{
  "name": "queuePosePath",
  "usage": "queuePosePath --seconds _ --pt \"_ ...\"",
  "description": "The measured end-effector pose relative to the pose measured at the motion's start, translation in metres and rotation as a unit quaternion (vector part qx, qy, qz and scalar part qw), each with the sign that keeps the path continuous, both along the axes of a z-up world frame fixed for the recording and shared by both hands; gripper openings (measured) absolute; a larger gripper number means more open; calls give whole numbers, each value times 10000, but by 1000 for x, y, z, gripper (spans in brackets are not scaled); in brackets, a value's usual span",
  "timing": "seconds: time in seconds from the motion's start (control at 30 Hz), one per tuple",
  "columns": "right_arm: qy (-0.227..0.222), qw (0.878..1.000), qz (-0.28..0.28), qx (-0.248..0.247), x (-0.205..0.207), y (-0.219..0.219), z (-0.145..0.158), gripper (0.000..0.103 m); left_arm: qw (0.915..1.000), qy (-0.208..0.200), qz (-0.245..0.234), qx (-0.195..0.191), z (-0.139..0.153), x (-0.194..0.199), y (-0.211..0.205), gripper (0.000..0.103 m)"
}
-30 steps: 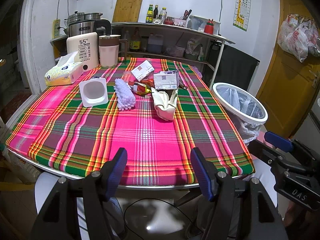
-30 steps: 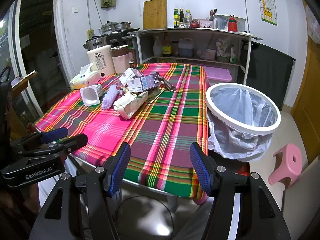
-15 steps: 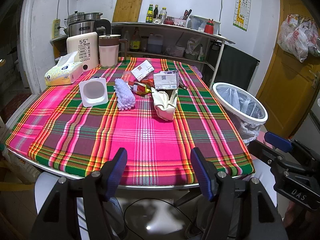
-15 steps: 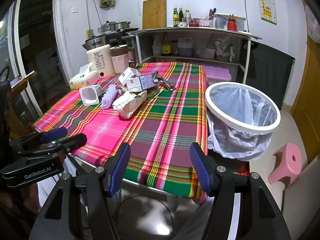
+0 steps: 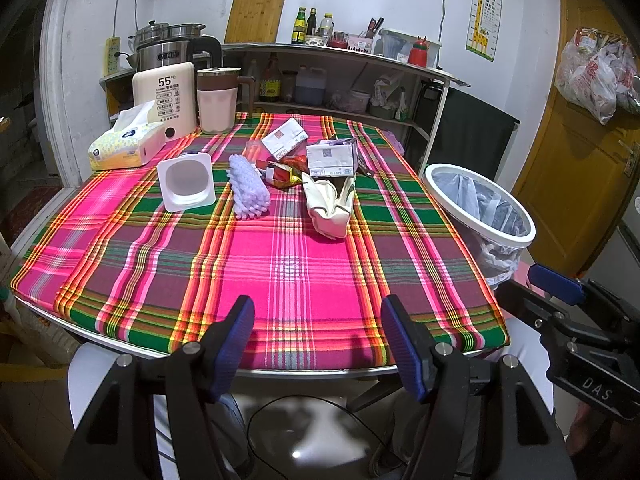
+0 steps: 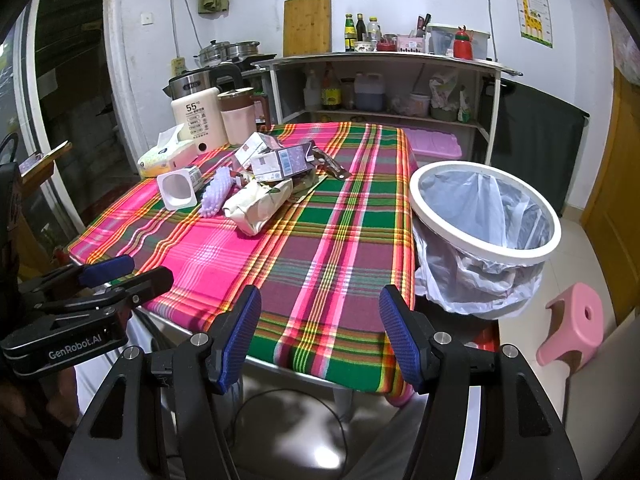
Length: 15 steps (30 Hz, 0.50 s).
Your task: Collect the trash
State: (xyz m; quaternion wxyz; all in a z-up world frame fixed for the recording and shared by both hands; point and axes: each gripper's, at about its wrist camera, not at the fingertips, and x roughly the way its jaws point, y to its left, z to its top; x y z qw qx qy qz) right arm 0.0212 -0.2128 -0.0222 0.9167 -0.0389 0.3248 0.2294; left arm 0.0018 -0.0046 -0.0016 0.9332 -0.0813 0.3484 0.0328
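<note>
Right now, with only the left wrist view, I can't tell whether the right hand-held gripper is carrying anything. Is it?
Observer: No. The right wrist view shows the right hand-held gripper open, with nothing between its pads.
Operator: Any trash in the bin?
Observer: From that view the trash bin shows only its plastic liner, as far in as I can see.
Operator: Anything on the floor near it?
Observer: A pink stool stands on the floor beside it.
</note>
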Motion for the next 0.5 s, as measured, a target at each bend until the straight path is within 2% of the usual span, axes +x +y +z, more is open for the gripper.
queuePosePath --seconds 0.5 --pt "13 10000 -5 -5 0 0 -1 62 10000 7 2 -4 0 0 0 67"
